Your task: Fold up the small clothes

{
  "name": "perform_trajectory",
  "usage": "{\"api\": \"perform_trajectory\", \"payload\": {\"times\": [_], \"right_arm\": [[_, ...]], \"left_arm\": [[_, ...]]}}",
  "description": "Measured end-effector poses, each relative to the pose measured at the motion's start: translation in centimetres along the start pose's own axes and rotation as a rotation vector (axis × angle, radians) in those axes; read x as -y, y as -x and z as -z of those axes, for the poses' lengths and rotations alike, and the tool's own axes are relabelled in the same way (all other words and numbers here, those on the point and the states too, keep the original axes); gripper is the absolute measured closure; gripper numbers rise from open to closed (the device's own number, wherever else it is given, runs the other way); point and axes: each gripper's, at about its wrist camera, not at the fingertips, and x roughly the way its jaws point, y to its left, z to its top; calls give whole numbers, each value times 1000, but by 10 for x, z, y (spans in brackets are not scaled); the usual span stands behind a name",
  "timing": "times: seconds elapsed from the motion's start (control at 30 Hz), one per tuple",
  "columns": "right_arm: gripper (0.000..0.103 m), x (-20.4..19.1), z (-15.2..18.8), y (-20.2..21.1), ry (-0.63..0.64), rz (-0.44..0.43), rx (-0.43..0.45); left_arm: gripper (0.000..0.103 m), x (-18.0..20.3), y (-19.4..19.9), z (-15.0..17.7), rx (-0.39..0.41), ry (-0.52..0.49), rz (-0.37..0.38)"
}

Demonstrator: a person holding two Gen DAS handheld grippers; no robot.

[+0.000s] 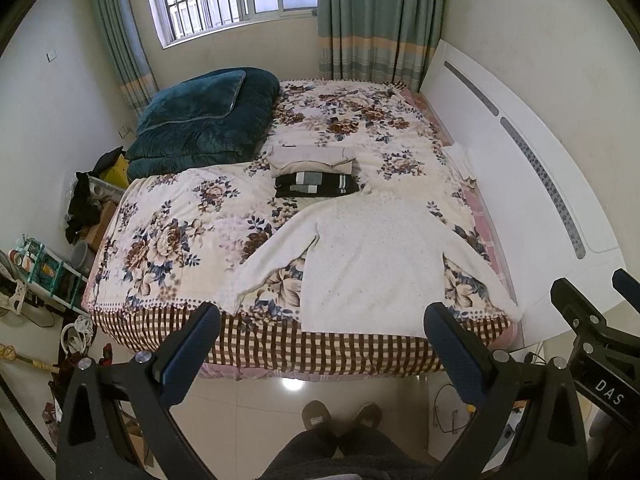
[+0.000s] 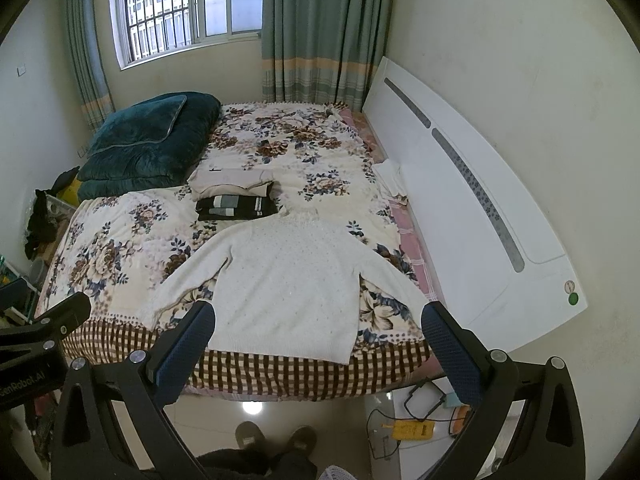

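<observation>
A white knit sweater (image 1: pixel 368 252) lies spread flat, sleeves out, on the near part of the floral bed (image 1: pixel 192 216); its hem hangs over the front edge. It also shows in the right wrist view (image 2: pixel 288 276). Behind it lie a folded black-and-grey garment (image 1: pixel 316 185) and a folded beige garment (image 1: pixel 312 158). My left gripper (image 1: pixel 320 320) is open and empty, held above the floor in front of the bed. My right gripper (image 2: pixel 318 320) is open and empty too, beside the left one.
A folded teal quilt (image 1: pixel 204 120) sits at the bed's far left. A white headboard (image 1: pixel 532 184) runs along the right. Clutter stands on the floor at left (image 1: pixel 48 276). A yellow device and cables (image 2: pixel 412 428) lie on the floor at right. My slippered feet (image 1: pixel 340 416) stand below.
</observation>
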Motion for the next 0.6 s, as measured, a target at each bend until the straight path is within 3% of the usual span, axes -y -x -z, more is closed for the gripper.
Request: {"api": "perform_trajectory", "payload": {"times": [0.6], "right_arm": [[0, -14, -7, 0, 5, 0, 4]], "left_arm": [[0, -1, 0, -3, 2, 5, 2]]}}
